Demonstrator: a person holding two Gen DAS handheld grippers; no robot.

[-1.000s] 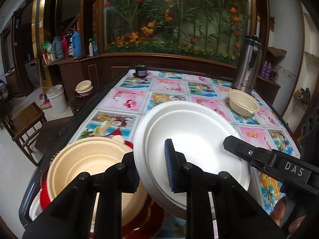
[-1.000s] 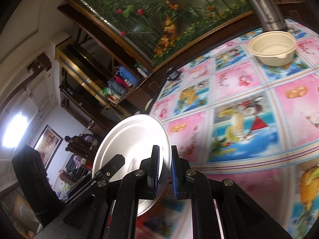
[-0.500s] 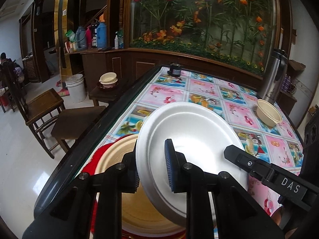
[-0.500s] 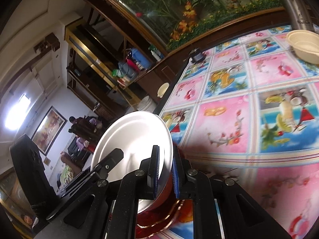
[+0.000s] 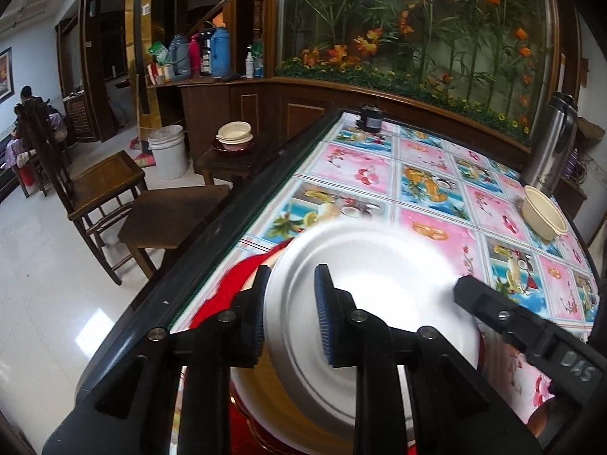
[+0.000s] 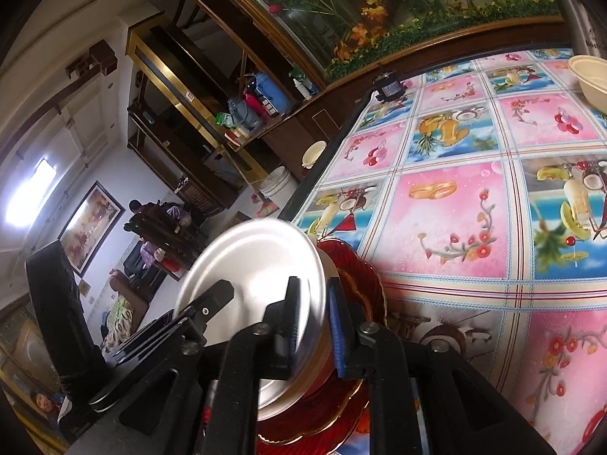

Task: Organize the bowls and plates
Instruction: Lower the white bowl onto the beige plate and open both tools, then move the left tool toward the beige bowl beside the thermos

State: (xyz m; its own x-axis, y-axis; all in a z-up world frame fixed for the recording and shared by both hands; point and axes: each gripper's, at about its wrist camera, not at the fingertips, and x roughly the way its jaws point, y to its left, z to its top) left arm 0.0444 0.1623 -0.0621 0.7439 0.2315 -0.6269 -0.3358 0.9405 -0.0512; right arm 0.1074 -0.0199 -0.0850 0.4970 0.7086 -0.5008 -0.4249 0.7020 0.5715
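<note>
A white plate [image 5: 379, 276] hangs tilted just over a stack of red plates [image 5: 231, 284] with a beige dish [image 5: 258, 383] on top, at the table's near left corner. My left gripper [image 5: 292, 314] straddles the plate's left rim. Its jaws are opening and the pads stand off the rim. In the right wrist view my right gripper [image 6: 315, 322] straddles the opposite rim of the white plate [image 6: 250, 265], above the red plates [image 6: 356, 276]. Its jaws are opening too, with gaps beside the rim. The plate looks blurred.
A beige bowl [image 5: 544, 216] and a steel flask [image 5: 550, 144] stand at the far right of the patterned table [image 5: 428, 185]. A small dark jar [image 5: 370, 118] sits at the far edge. Wooden chairs [image 5: 106, 185], a bucket [image 5: 167, 151] and a side table lie left, past the table's edge.
Both grippers carried the white plate leftward over the red and beige stack. The jaws of both, shut on its rim before, have now spread apart.
</note>
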